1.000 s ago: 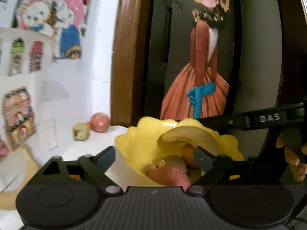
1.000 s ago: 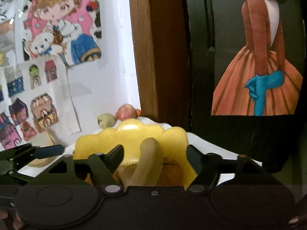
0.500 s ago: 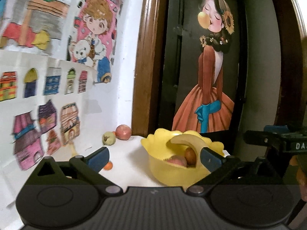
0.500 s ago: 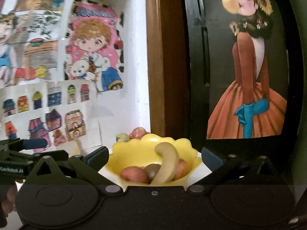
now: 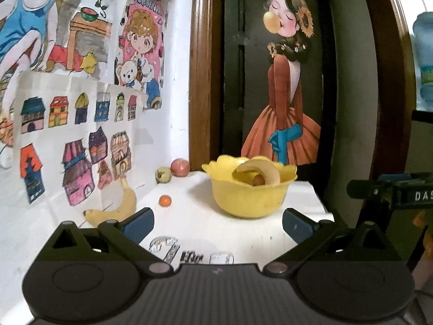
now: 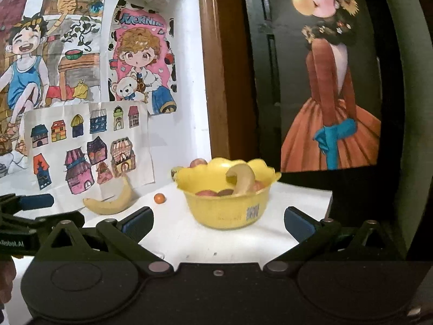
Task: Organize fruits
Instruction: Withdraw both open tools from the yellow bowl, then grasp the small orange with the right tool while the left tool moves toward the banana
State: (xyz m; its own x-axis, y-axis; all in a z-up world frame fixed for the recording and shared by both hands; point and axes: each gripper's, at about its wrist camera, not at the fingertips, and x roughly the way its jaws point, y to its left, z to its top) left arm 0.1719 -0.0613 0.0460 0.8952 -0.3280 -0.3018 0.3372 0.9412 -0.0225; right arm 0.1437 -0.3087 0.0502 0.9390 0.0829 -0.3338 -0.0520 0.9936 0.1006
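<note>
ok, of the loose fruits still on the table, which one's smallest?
The small orange fruit, alone mid-table left of the yellow bowl. The banana, green fruit and red fruit are all clearly bigger.

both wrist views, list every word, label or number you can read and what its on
"DAS", cut off by the frame edge: on the right tool, seen from the left wrist.
"Robot.AI", its start cut off: on the left tool, seen from the right wrist.
"MORNI...", the rest unclear: top of the pink poster.
Blue print on the bowl: too blurred to read.
Clear stickers on the table: unreadable.
</note>
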